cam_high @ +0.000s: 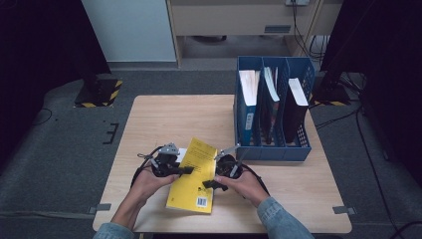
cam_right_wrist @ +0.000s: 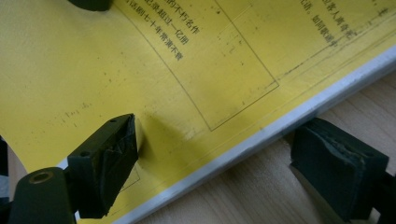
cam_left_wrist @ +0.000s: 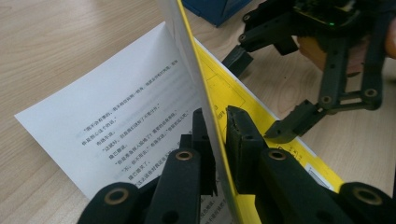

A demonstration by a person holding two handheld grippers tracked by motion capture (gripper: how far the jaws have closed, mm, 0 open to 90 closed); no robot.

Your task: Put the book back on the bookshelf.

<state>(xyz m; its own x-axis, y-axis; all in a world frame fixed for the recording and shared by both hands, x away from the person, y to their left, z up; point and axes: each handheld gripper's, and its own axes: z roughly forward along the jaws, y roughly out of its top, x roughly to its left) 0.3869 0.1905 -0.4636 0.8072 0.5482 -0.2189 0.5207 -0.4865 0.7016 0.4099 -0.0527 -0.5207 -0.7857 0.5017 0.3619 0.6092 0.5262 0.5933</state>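
An office-like lab: wooden table point(cam_high: 164, 119), blue file rack point(cam_high: 272, 107) (books inside), grey carpet point(cam_high: 59, 149).

The book point(cam_high: 195, 175) has a yellow paper cover with a smooth, faintly matt finish, scuffed with small dark specks; its inner pages point(cam_left_wrist: 121, 116) are plain white matt paper. The table point(cam_high: 169, 119) is pale wood-grain laminate, smooth and dull. The file rack point(cam_high: 271, 107) looks like blue perforated plastic. Both grippers are matt black plastic, the right gripper point(cam_right_wrist: 212, 175) with rough, worn rubbery pads point(cam_right_wrist: 114, 154). The floor point(cam_high: 59, 149) is grey carpet.
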